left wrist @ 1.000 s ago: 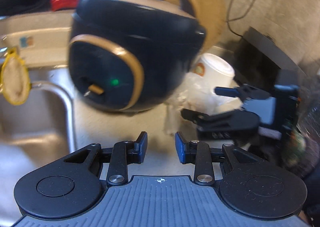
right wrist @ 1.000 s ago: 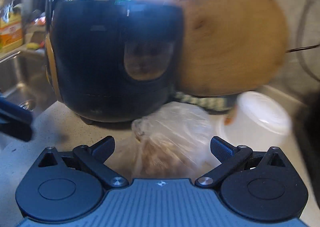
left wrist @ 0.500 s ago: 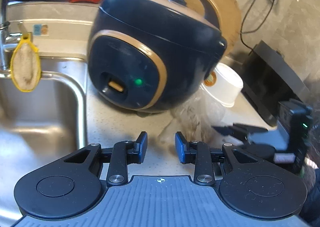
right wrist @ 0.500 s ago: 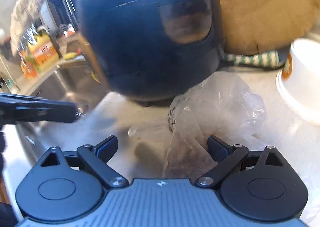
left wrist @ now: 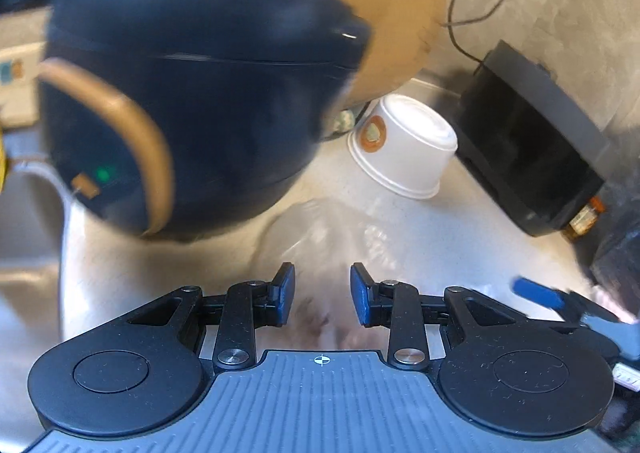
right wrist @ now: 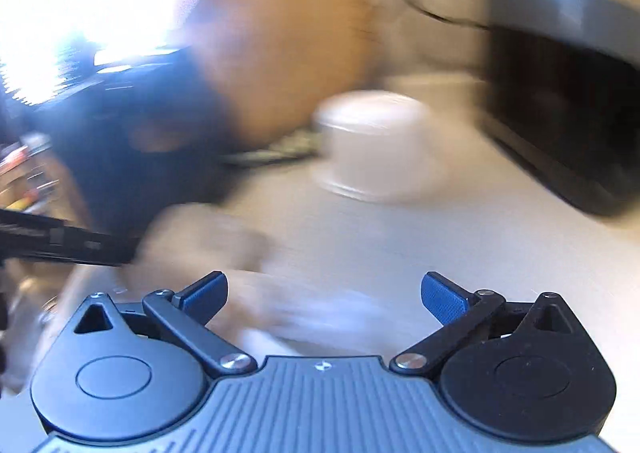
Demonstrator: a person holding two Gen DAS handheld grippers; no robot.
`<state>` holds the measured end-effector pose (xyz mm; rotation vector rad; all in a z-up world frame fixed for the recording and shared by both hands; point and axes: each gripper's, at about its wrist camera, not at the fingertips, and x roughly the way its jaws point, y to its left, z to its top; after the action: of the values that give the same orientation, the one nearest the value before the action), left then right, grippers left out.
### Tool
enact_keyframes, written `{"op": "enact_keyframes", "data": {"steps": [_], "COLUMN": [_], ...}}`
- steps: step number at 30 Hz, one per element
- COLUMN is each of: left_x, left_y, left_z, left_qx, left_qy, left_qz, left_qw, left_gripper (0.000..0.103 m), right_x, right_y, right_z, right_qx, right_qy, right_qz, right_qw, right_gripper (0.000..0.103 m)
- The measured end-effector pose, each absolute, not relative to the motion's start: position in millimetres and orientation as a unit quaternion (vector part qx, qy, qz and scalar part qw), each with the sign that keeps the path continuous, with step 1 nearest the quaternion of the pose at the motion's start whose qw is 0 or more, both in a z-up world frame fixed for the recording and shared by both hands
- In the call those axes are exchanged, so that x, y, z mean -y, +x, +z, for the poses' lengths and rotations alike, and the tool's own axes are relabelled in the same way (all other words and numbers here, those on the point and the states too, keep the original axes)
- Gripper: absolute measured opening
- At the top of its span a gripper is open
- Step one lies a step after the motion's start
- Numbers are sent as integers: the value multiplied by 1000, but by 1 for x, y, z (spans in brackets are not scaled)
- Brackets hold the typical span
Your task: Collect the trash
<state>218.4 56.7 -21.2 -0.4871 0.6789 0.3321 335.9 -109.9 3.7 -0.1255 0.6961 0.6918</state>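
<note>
A crumpled clear plastic bag [left wrist: 328, 241] lies on the pale counter in front of the dark blue rice cooker [left wrist: 192, 93]. My left gripper [left wrist: 322, 293] hovers right over it, half open. The bag's near end shows between the blue pads, which do not press on it. In the blurred right wrist view the bag [right wrist: 204, 241] sits to the left. My right gripper [right wrist: 324, 293] is open wide and still opening, with only bare counter between its jaws. One of its blue fingertips [left wrist: 536, 293] shows at the lower right of the left wrist view.
An upturned white paper cup [left wrist: 404, 149] stands just behind the bag. A round wooden board [left wrist: 392, 13] leans against the wall behind the cooker. A black appliance [left wrist: 532, 149] blocks the right side. A steel sink [left wrist: 24, 237] drops away at the left.
My left gripper has moved in over the bag. The right gripper has swung right and rolled, so the bag that lay between its fingers is now off to its left.
</note>
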Motion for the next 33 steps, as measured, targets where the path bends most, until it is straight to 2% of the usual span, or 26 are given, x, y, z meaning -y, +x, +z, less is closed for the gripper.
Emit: {"op": "enact_keyframes", "data": {"steps": [6,14,17,23,26,29,30,31,33], "left_x": [-25,-36,-40,-38,-37,-38,-39,-39,-37], "left_y": [250,259,262,267,266,261,258,255,245], "left_z": [-35,-50,-53,-55,-55,-51,-48,-44,-39], "left_qx": [-371,-410,-417,-418,-418,-420,-417,-412,-407], "left_qy": [-82,-129,-123,-112,-109,-127,-137,-141,-143], "left_qz": [229,195,193,184,176,169,161,155,148], "left_qw": [896,881,880,882,885,882,884,887,890], "left_gripper": [37,37,41,40,34,18,16,14,13], "right_x": [147,145,139,129,126,119,116,112,98], "right_y": [358,355,355,364,368,375,377,379,381], "right_z": [-18,-20,-20,-19,-16,-13,-9,-2,18], "right_qx": [-368,-377,-387,-414,-431,-450,-450,-437,-372], "right_qy": [-47,-104,-138,-142,-150,-160,-159,-159,-180], "right_qz": [263,278,281,254,258,297,309,321,336], "right_qw": [890,877,867,862,852,827,822,825,846], "right_gripper": [103,103,103,103,103,102,94,90,90]}}
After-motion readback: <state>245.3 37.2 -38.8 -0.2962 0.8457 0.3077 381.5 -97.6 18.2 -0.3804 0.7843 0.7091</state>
